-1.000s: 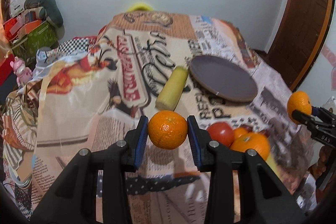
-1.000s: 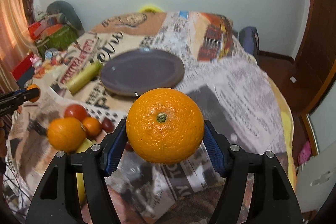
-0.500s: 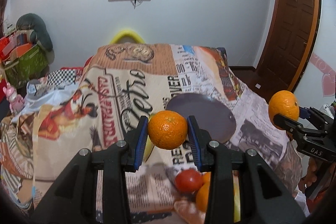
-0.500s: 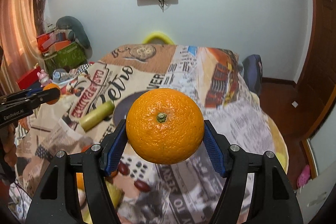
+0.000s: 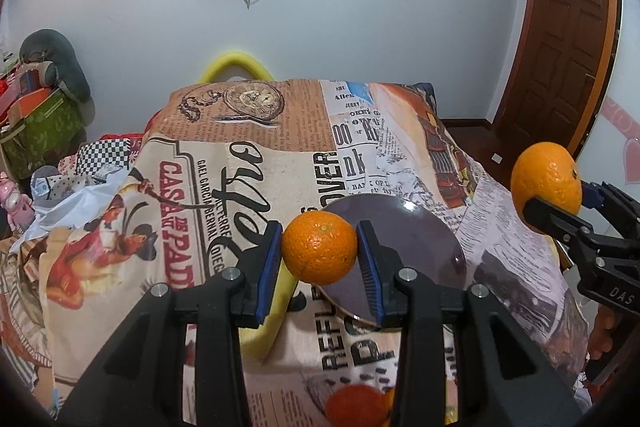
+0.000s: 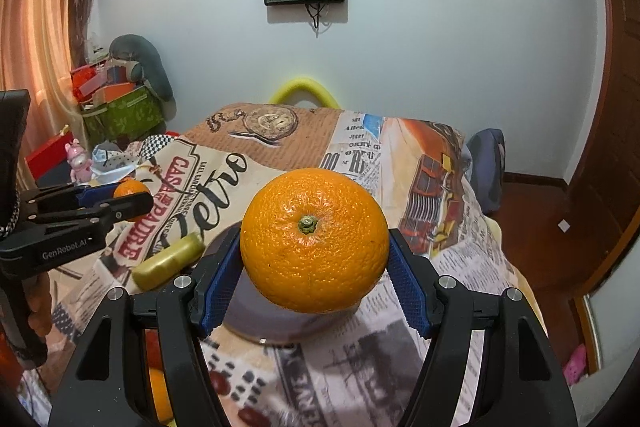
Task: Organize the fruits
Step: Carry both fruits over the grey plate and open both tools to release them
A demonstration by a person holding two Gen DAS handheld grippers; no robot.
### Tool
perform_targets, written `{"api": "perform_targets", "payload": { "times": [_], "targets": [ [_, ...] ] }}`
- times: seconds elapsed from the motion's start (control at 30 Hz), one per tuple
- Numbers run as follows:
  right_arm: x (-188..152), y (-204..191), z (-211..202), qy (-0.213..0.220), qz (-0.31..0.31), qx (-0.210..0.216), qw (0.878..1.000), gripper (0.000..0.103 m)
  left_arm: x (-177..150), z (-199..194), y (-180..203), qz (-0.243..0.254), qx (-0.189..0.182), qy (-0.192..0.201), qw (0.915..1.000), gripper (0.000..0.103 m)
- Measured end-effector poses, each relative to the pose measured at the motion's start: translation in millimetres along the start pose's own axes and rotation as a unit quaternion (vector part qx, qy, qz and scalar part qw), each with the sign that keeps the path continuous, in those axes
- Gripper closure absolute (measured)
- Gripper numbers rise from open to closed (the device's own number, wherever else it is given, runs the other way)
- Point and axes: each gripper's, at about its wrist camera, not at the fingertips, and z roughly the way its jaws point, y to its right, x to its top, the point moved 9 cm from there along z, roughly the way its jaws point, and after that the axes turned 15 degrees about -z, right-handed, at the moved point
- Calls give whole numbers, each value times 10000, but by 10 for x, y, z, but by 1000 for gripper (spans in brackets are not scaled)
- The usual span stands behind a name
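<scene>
My left gripper (image 5: 319,255) is shut on a small orange (image 5: 319,245), held above the near left rim of a dark purple plate (image 5: 420,239). My right gripper (image 6: 314,261) is shut on a large orange (image 6: 314,241), stem facing the camera, held over the same plate (image 6: 256,319). In the left wrist view the right gripper (image 5: 554,197) and its large orange (image 5: 544,175) hang at the right edge. The right wrist view shows the left gripper (image 6: 128,198) with the small orange (image 6: 129,188) at the left.
A yellow-green cylinder (image 6: 168,261) lies left of the plate on the newspaper-print cloth (image 5: 248,131). More fruit (image 5: 356,403) sits at the table's near edge. Boxes and a pillow (image 6: 120,95) are piled at the left wall; a brown door (image 5: 568,39) is at the right.
Both grippers have risen and moved forward with their oranges. The plate now sits just behind the fingers, and the loose fruit has slid to the bottom of the views.
</scene>
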Motion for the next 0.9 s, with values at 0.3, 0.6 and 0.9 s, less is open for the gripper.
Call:
{"api": "perform_targets", "payload": {
  "times": [0.3, 0.6, 0.9],
  "targets": [
    [-63, 54, 402, -253, -80, 23, 9996, 37, 18, 492, 3, 75, 132, -259, 9996, 65],
    [-281, 94, 850, -752, -67, 181, 9970, 37, -43, 922, 9, 119, 113, -663, 9977, 66],
    [-487, 46, 1230, -1235, 120, 630, 9903, 37, -304, 1285, 107, 388, 79, -1259, 9913, 65]
  ]
}}
